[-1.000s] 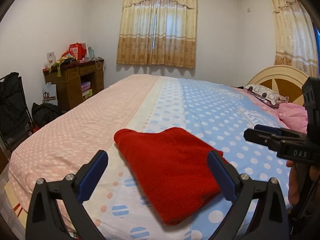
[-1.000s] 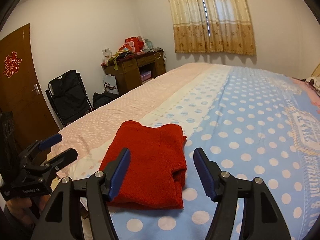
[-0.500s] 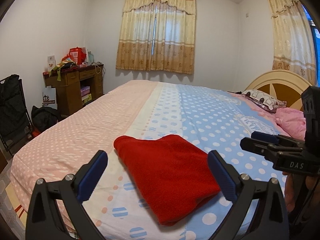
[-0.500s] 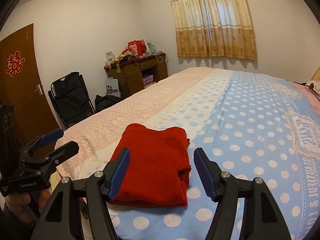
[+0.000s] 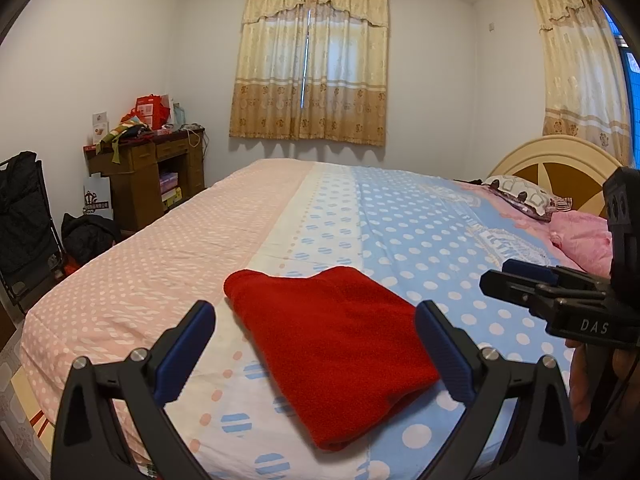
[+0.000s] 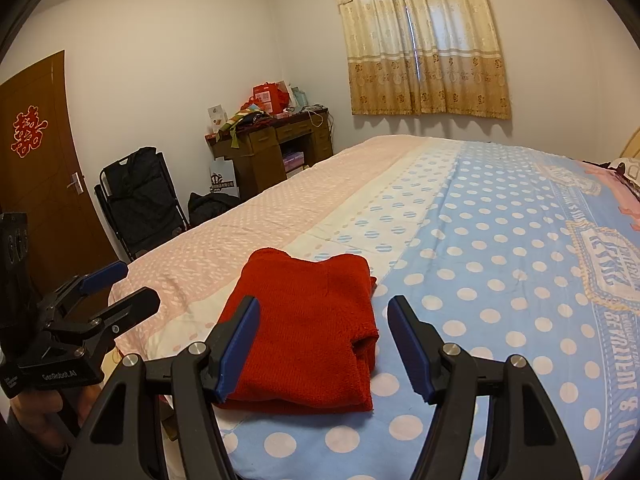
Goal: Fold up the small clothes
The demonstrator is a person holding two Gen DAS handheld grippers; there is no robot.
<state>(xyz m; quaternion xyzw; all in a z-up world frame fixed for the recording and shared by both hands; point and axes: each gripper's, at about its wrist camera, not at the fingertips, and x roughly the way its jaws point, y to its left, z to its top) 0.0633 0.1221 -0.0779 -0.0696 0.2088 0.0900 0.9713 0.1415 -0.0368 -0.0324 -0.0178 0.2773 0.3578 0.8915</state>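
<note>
Lying folded ahead of 2 wide, empty grippers, left gripper (image 5: 314,350) and right gripper (image 6: 322,346): red garment (image 5: 332,356).

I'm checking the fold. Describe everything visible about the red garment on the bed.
The red garment is a solid red, fuzzy, fleece-like piece folded into a compact, roughly rectangular stack. It lies flat near the bed's close edge, across the cream stripe and blue dotted part of the cover. Layered edges show at its right side in the right wrist view. Only the bedcover touches it; both grippers, left gripper and right gripper, are open above it, apart from the cloth.
</note>
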